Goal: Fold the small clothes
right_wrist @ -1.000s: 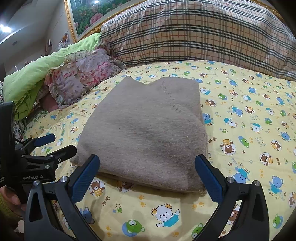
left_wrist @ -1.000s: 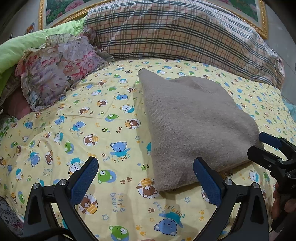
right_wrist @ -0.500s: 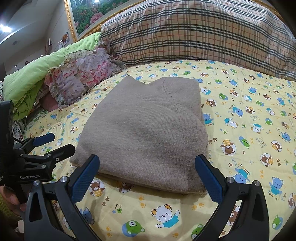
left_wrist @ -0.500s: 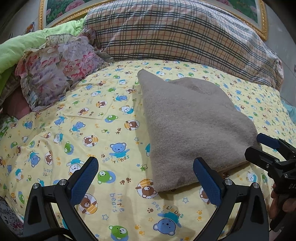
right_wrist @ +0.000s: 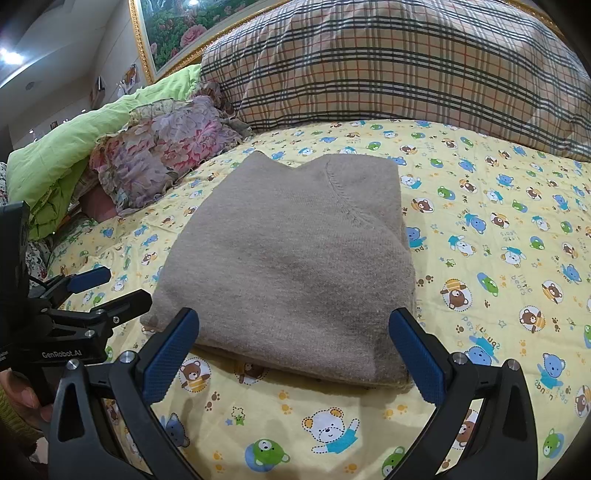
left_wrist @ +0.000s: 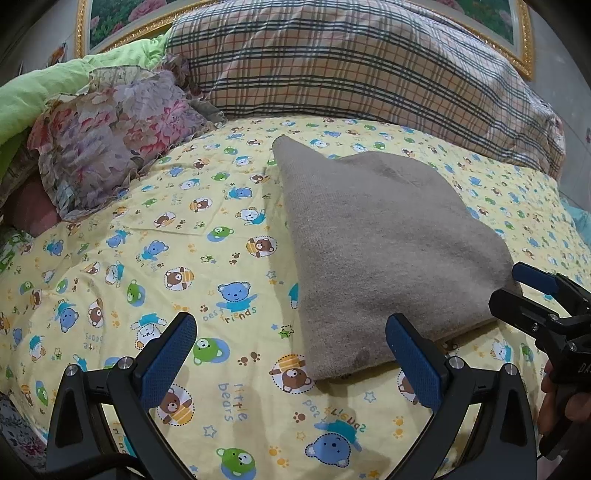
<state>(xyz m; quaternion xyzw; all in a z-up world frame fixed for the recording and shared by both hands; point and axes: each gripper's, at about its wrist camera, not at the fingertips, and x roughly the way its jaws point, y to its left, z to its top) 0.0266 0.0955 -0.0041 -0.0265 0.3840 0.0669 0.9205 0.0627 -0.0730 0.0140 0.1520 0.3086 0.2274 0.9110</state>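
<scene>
A taupe knitted sweater (left_wrist: 384,251) lies folded into a thick square on the yellow bear-print sheet (left_wrist: 155,266). It also shows in the right wrist view (right_wrist: 291,266), seam side up. My left gripper (left_wrist: 291,354) is open and empty, just short of the sweater's near left corner. My right gripper (right_wrist: 293,350) is open and empty, facing the sweater's near edge. Each gripper shows in the other's view: the right one (left_wrist: 524,291) at the sweater's right corner, the left one (right_wrist: 107,291) at its left corner.
A large plaid pillow (left_wrist: 354,62) lies across the head of the bed. A floral ruffled pillow (left_wrist: 107,136) and a green quilt (right_wrist: 74,147) sit at the left. A gold-framed flower picture (right_wrist: 173,26) hangs behind. The sheet (right_wrist: 509,229) extends right of the sweater.
Both grippers have drawn back very slightly from the sweater. The sweater has not moved.
</scene>
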